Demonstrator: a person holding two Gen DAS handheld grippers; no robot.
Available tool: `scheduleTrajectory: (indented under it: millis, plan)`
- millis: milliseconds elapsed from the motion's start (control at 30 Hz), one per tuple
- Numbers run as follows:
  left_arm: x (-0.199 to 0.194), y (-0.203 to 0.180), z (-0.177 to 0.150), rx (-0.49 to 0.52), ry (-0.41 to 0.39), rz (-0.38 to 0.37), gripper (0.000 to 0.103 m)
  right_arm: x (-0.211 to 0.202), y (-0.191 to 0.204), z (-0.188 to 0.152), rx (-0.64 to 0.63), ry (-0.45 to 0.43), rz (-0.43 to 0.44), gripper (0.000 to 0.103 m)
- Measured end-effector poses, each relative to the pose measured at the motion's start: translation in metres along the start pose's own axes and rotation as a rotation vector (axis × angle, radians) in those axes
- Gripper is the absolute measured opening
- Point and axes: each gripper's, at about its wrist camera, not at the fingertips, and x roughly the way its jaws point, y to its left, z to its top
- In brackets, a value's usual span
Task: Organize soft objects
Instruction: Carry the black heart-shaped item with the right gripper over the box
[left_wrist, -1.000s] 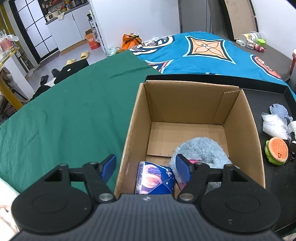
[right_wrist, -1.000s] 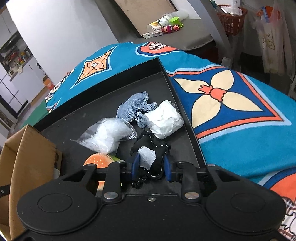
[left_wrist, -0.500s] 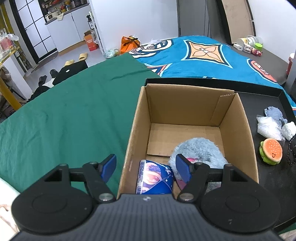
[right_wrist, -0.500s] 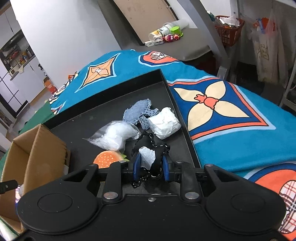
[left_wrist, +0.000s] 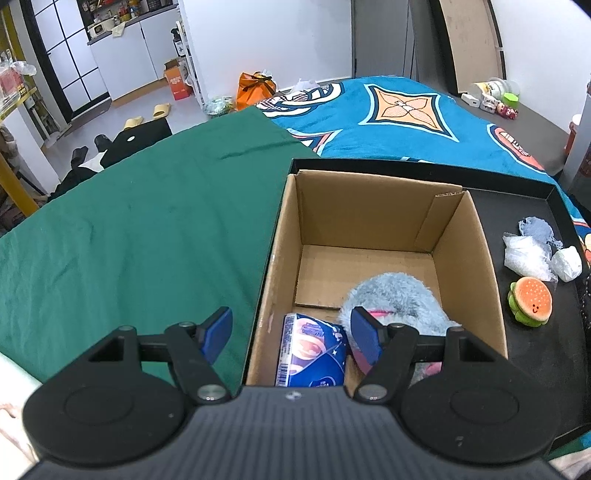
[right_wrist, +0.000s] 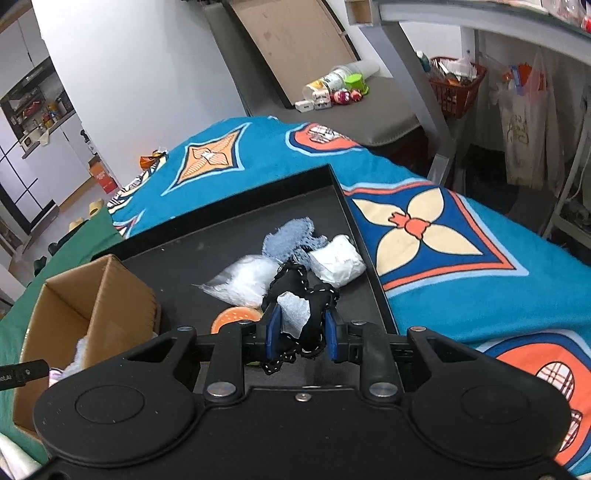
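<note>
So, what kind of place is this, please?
Probably a lived-in home or studio room. A kitchen counter with appliances stands behind a glass partition, slippers lie on the floor, and the cardboard box sits on a cloth-covered table.

The left hand-held gripper (left_wrist: 291, 334) body covers the near ends of the blue packet (left_wrist: 314, 350) and the grey plush (left_wrist: 391, 299) inside the cardboard box (left_wrist: 469, 266). Right of the box, the black fabric (left_wrist: 586, 295) is cut off by the frame edge. In the right wrist view the fabric hides most of the burger toy (right_wrist: 234, 318), and the tray's (right_wrist: 236, 192) near rim is covered.
</note>
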Motion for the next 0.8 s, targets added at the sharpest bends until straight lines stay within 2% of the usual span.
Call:
scheduleTrajectory:
  millis: [367, 800]
  plan:
    - [-0.004, 0.016, -0.002, -0.034, -0.005, -0.035, 0.069, -0.024, 0.032, 0.009, -0.057, -0.057, 0.016, 0.025]
    - [-0.005, 0.029, -0.008, -0.039, -0.002, -0.081, 0.069, -0.036, 0.076, 0.008, -0.124, -0.084, 0.026, 0.026]
